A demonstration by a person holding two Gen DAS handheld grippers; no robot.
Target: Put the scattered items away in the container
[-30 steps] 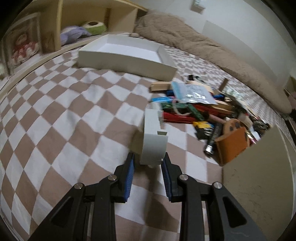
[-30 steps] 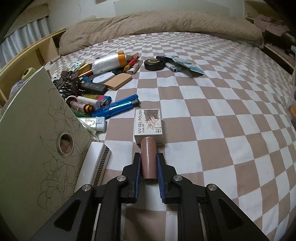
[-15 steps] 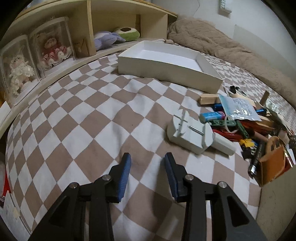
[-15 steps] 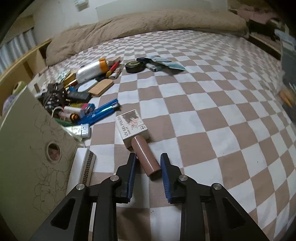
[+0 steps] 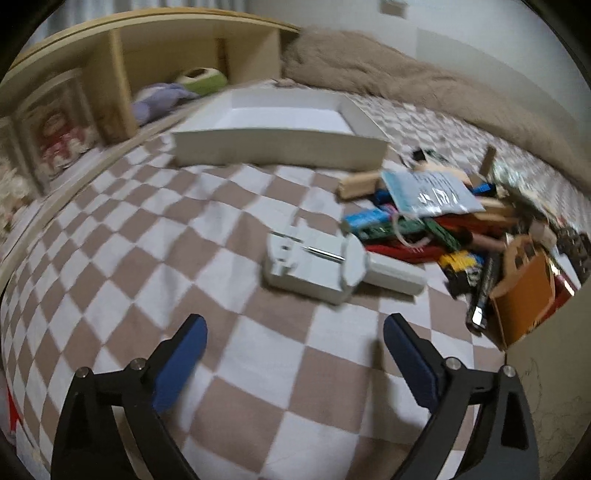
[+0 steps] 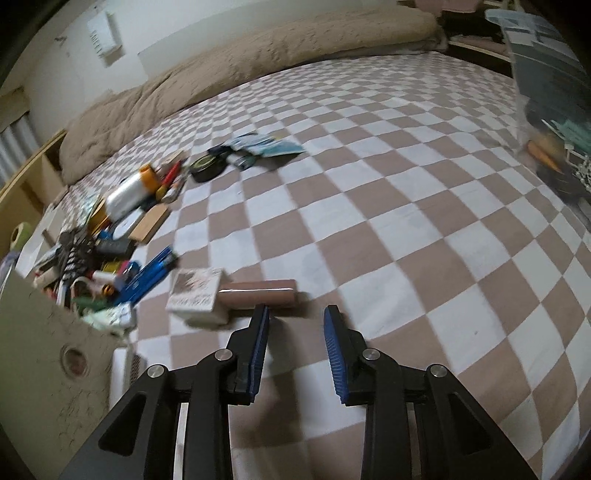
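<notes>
Left claw [image 5: 295,343] opening wide, empty; right claw [image 6: 295,325] opening, empty. Tube [image 6: 258,293], lower centre: light, stiff, likely rolls; grip mid-body.

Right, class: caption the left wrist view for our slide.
Opening left tool hovers empty before a grey gadget; white box waits beyond.

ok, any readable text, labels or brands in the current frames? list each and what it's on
Nothing reads cleanly; both views are motion-blurred.
Small white box beside the brown tube: dark print along its side, too blurred to read.
Blue-and-white packet on the pile: dark characters, illegible.
White paper on the wall: lines of print, too small.
Blue pens: no legible marking.
Beige board: only a line drawing, no words.
</notes>
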